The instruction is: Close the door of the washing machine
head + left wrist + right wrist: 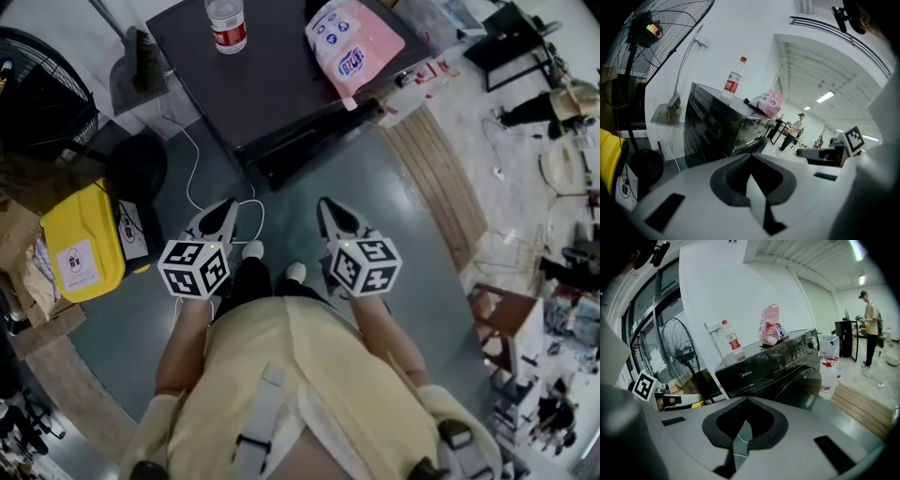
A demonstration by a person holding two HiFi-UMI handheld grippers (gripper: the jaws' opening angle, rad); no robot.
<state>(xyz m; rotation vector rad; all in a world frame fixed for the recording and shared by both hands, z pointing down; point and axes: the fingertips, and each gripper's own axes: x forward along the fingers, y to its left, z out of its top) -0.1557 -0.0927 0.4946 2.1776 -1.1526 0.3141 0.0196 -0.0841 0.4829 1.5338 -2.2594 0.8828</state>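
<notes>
Squarely, washing machine door [309, 141] — slightly ajar — faces the person [281, 375].

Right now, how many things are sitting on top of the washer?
2. A bottle stands on the left of the washer top, towards the back, and a pink pouch lies on its right side. Nothing else shows there, though the pouch could hide something small.

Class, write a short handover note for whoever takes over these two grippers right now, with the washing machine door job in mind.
Left gripper: jaws shut, empty.
Right gripper: jaws shut, empty.
Both are held short of the washing machine, touching nothing.
Its front door looks ajar. A bottle and a pink bag sit on top.
Done: nothing yet.
Left: push the door shut.
</notes>
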